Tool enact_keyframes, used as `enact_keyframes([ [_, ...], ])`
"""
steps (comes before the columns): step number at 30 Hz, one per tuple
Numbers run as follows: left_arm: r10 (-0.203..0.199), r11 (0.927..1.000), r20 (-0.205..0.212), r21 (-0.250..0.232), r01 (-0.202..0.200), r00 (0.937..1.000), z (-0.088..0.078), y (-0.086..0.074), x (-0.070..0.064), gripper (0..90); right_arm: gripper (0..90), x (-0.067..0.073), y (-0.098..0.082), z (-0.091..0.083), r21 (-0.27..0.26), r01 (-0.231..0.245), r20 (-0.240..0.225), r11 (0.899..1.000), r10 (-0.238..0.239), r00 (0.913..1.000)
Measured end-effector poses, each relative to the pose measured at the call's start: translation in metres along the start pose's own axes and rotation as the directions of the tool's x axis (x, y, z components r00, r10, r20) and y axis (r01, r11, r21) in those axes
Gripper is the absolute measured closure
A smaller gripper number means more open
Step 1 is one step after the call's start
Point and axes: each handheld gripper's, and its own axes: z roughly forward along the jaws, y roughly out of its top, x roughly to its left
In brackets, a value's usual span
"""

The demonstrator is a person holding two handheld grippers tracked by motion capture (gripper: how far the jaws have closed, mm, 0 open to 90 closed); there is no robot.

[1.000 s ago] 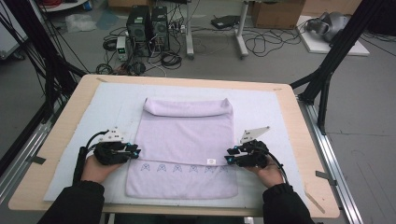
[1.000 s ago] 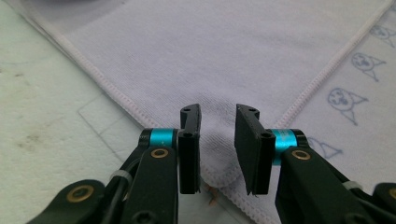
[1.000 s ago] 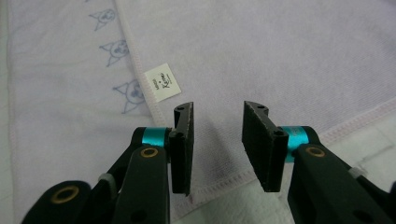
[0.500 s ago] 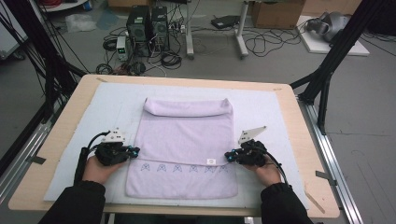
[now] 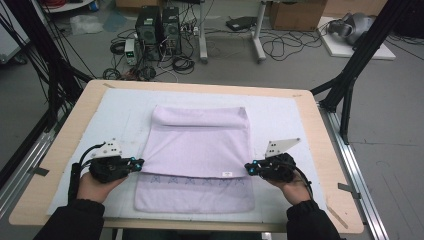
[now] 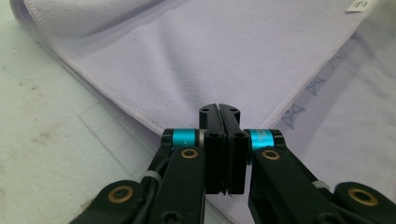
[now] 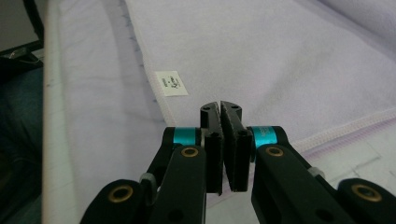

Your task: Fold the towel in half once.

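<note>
One white tag [image 7: 171, 83], print unreadable, on soft lilac towel [image 5: 200, 150]; left gripper [image 6: 219, 109] and right gripper [image 7: 220, 106] pinch its 9 and 3 o'clock corners.

Light wooden table [image 5: 320, 150], rounded corners, dark metal frame rails along both long sides. A pale white-grey mat [image 5: 125, 107] covers most of the top, leaving a wood margin all round; faint grid lines and some dirty smudges show on it in the left gripper view. On the mat, centred, lies a lilac towel [image 5: 200, 145], its far edge rolled over and an upper layer folded short of the near hem.
</note>
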Motion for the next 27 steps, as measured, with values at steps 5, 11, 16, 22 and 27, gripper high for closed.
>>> enact_keyframes([
  [5,0.014,0.9999,-0.003,0.007,-0.014,0.9999,-0.009,-0.014,-0.014,88.3,87.7,0.019,-0.005,-0.006,0.009,0.026,-0.026,1.0,-0.026,0.9993],
  [11,0.027,0.9995,0.015,0.018,-0.027,0.9995,-0.013,-0.025,-0.028,88.3,87.8,0.036,-0.017,-0.007,0.023,0.037,-0.047,0.999,-0.036,0.9983],
  [16,0.026,0.9993,0.043,0.027,-0.028,0.9987,-0.015,-0.038,-0.037,87.9,86.2,0.043,-0.03,-0.005,0.052,0.033,-0.1,0.998,-0.028,0.9946],
  [22,0.029,0.9974,0.087,0.064,-0.035,0.9958,-0.003,-0.044,-0.04,70.7,68.7,0.039,-0.03,0.01,0.038,0.024,-0.097,0.999,-0.02,0.9951],
  [27,0.054,0.9936,0.101,0.093,-0.063,0.9934,0.006,-0.046,-0.044,81.4,70.8,0.041,-0.026,0.031,0.098,0.064,-0.13,0.993,-0.051,0.9902],
])
